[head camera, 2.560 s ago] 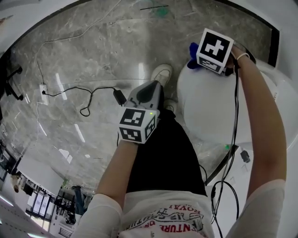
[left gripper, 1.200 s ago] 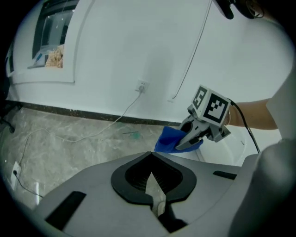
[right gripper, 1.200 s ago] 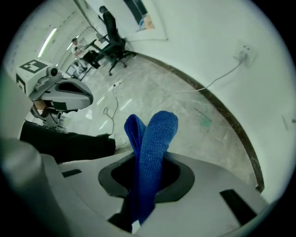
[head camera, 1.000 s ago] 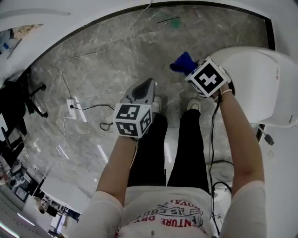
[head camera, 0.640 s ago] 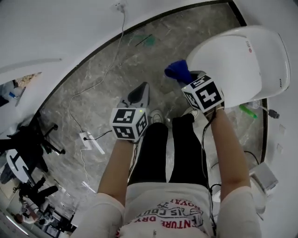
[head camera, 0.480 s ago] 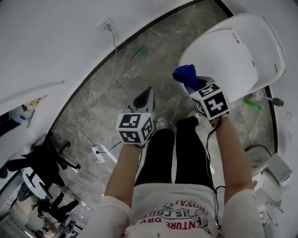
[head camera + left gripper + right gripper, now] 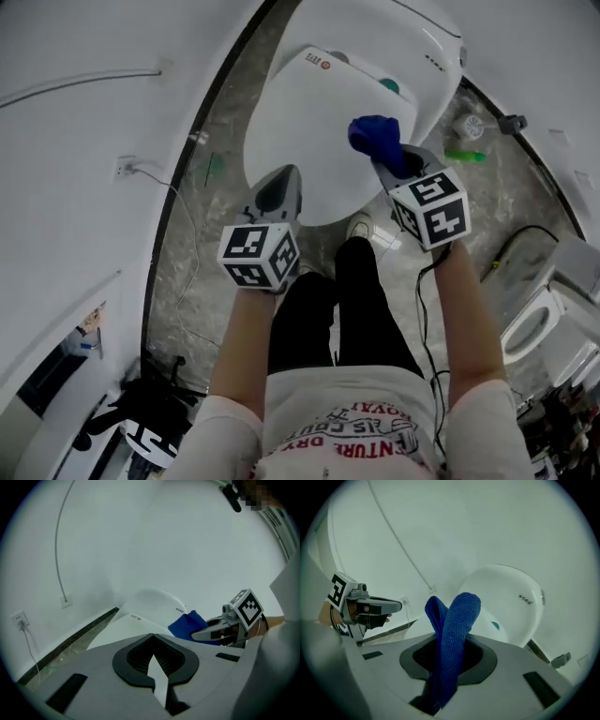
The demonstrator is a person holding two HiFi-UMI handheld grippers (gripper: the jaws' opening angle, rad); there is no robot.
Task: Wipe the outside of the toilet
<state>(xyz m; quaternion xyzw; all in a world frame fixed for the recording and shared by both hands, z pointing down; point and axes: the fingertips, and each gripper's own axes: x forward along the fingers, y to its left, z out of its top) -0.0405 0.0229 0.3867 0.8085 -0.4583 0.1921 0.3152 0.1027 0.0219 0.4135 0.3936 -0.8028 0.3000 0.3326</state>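
You have turned since a moment ago, so the toilet (image 7: 417,52) is now right in front of you, not off to your right. Your right gripper (image 7: 392,161) is squeezed tight on the blue cloth (image 7: 375,139), which sticks up out of the jaws in a folded bunch. Your left gripper (image 7: 279,186) is closed with nothing in it, by the near edge of the lid (image 7: 309,122). The cloth is over the white lid, but I cannot tell if it touches. To wipe well, press the cloth flat on the lid. Slide it in long, slow strokes, and do the sides too. Keep squeezing so the cloth does not slip out.
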